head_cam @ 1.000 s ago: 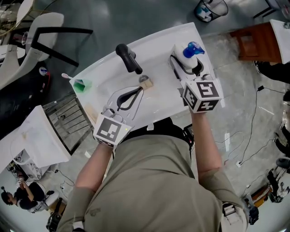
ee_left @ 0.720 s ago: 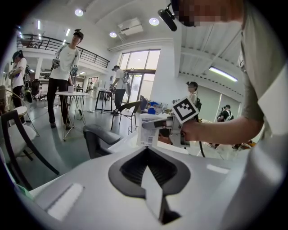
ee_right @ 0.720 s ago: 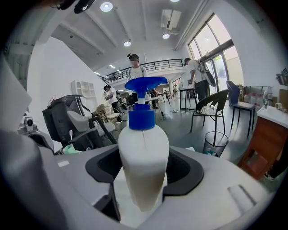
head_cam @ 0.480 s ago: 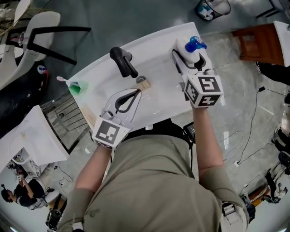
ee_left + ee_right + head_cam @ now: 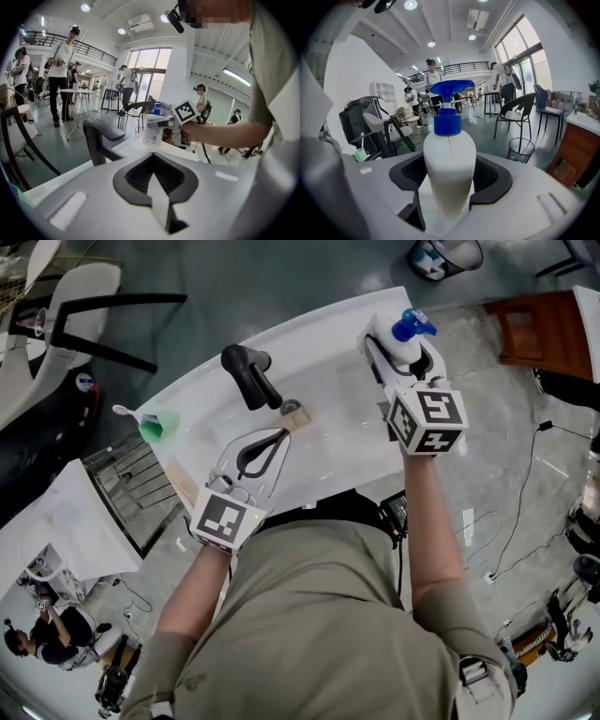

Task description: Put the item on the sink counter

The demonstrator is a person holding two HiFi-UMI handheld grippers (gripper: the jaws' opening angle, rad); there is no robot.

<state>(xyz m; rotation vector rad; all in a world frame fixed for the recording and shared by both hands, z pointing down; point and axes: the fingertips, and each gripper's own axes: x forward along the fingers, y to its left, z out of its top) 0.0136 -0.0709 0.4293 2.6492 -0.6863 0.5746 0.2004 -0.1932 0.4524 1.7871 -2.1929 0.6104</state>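
Right tool [image 5: 401,345] clamped on white bottle [image 5: 449,164], gripping lower body. Bottle upright, long axis vertical, blue pump head [image 5: 451,88] on top. Location: upper right of head view, over right end of white worktop [image 5: 328,334], just beside its end edge. Contact of base with worktop: cannot tell. Bare worktop between bottle and black faucet [image 5: 251,376]. Left tool [image 5: 281,433] closed, empty, over basin near front edge. Green cup [image 5: 157,425] at worktop's left end.

Sink counter [image 5: 323,329]: one. Black faucet [image 5: 249,376]: one, middle. Pump bottle [image 5: 392,334]: one, far right. Green cup [image 5: 159,425]: one, left. Beige block [image 5: 298,417]: one, beside faucet. Grippers: two, left gripper [image 5: 284,430] and right gripper [image 5: 401,351].
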